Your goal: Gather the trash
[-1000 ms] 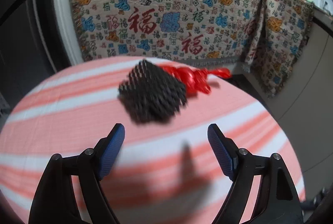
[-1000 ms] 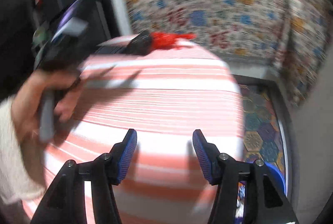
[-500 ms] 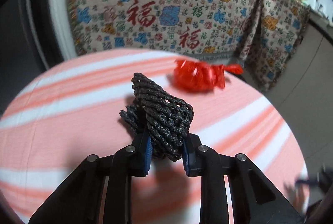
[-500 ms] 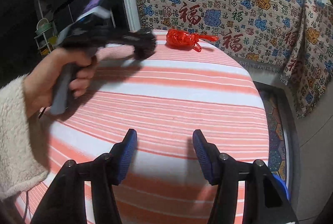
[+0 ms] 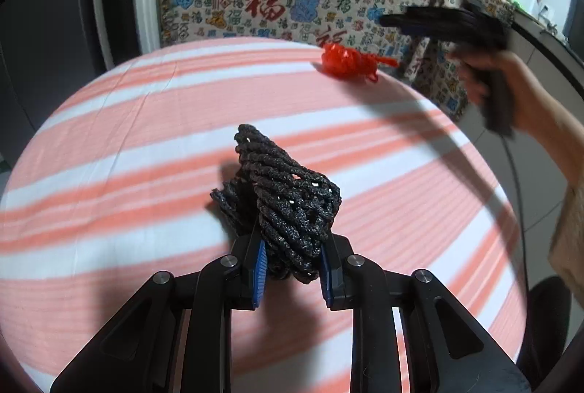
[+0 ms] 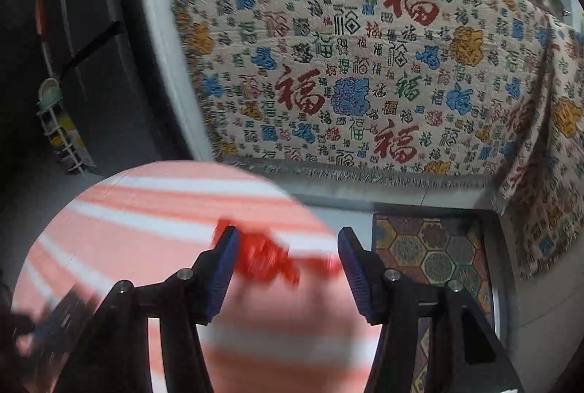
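Left wrist view: left gripper (image 5: 292, 269) is clamped on the black foam net (image 5: 284, 203), jaws squeezed onto its lower end, with the rest sticking up over the striped tablecloth (image 5: 109, 145).
What changed: a second ago those jaws were wide apart with the net lying loose on the table, so that grab is done.
Right wrist view: right gripper (image 6: 288, 261) has swung over from mid-table to the red plastic wad (image 6: 262, 261). Jaws are apart, one on each side of it, nothing pinched yet. Pretty blurry, so can't tell if a pad touches it.
Where the trash is: net in the left gripper, red wad sitting near the table's far edge, in front of the patterned blanket (image 6: 365, 72).
My read: one piece secured, second about to get grabbed. No bin in sight.
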